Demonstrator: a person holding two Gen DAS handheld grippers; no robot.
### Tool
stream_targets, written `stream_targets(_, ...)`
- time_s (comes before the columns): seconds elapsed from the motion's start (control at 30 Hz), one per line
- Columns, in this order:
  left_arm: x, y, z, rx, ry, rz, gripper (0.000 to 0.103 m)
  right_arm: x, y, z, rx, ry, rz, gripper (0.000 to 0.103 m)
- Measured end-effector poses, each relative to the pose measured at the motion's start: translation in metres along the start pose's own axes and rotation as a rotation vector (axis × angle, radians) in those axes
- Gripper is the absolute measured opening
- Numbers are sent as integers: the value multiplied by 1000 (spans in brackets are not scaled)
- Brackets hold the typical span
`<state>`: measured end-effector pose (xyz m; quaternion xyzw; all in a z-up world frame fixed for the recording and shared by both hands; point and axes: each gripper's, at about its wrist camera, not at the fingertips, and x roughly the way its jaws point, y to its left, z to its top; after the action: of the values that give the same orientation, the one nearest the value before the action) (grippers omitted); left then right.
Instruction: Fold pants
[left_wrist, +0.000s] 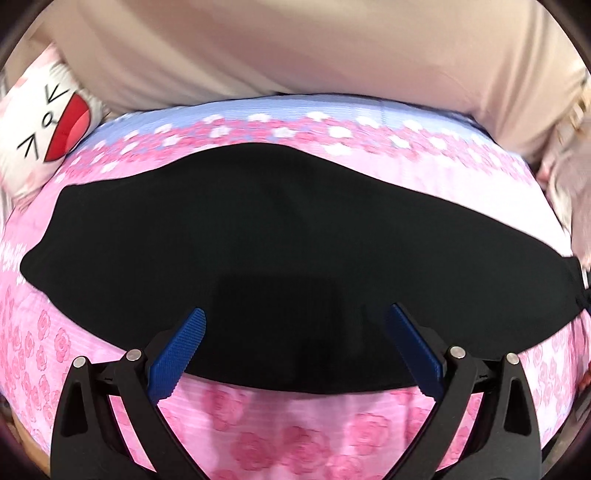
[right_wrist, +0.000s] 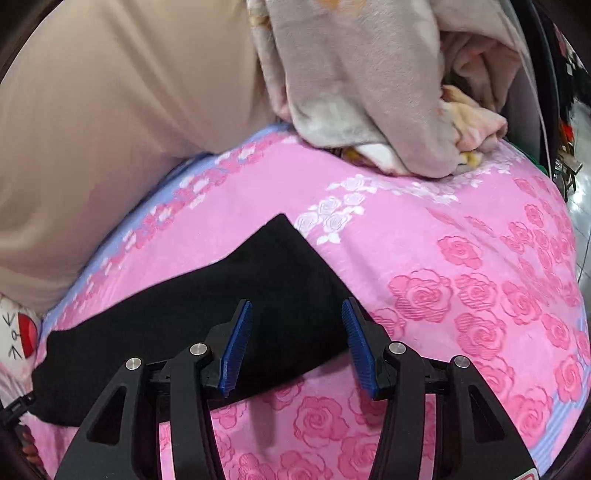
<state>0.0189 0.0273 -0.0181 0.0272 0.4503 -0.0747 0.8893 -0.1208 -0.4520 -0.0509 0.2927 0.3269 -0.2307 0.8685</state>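
Note:
The black pants (left_wrist: 258, 240) lie flat in a long folded strip on the pink rose bedsheet (left_wrist: 280, 417). My left gripper (left_wrist: 295, 310) hangs open over the near edge of the strip, its blue pads (left_wrist: 177, 354) wide apart and nothing pinched between them. In the right wrist view the right-hand end of the pants (right_wrist: 229, 295) runs to a pointed corner. My right gripper (right_wrist: 296, 302) stands open just above that end, with its blue pads (right_wrist: 236, 347) clear of the cloth and nothing held.
A beige padded surface (left_wrist: 295, 48) rises behind the bed. A white cushion with a cartoon face (left_wrist: 44, 125) sits at the far left. A crumpled grey fleece blanket (right_wrist: 369, 92) is heaped at the far right, and the bed's edge drops to shiny floor (right_wrist: 580, 206).

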Motion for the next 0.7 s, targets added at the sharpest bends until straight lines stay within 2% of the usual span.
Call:
stream_targets(0.03,0,-6,0,12,3,-1,96,3,-1,0,7,3,8,42)
stream_targets(0.07,0,-12,-1,22,6,-1,96,5,-1,2,11,2,31,5)
stream_targets(0.1,0,-15,-1,29,8,0,96,7,0,4,6,7,50,7)
stream_targets(0.13,0,-20,-1,38,10,3,96,0,3,5,-11,-23,58,7)
stream_targets(0.2,0,-26,0,53,11,6,96,-22,7,9,-59,-100,0,6)
stream_targets(0.27,3,-32,-1,67,11,3,96,-21,-10,14,-18,-87,-12,6)
stream_targets(0.3,5,-34,-2,73,13,4,96,-11,-20,14,0,-46,-29,7)
stream_targets(0.33,9,-38,-4,84,24,11,97,8,-27,12,-5,44,-34,10)
stream_targets(0.37,14,-41,-4,90,36,18,97,13,-28,10,-12,62,-14,16)
stream_targets(0.43,21,-44,-6,97,59,22,96,-3,-18,16,-54,17,-44,24)
stream_targets(0.5,24,-46,-8,101,69,13,97,-24,-8,25,-86,-84,-82,32)
stream_targets(0.53,27,-48,-9,109,75,12,97,-27,-4,30,-94,-93,-61,33)
stream_targets(0.6,31,-51,-11,116,88,12,96,-20,10,42,-126,-74,-10,41)
stream_targets(0.63,34,-52,-12,119,98,8,96,-9,19,47,-165,-50,-9,55)
stream_targets(0.67,36,-53,-13,121,105,6,97,5,29,51,-214,-33,-30,64)
stream_targets(0.7,37,-54,-14,124,109,7,97,21,35,53,-256,-18,-72,64)
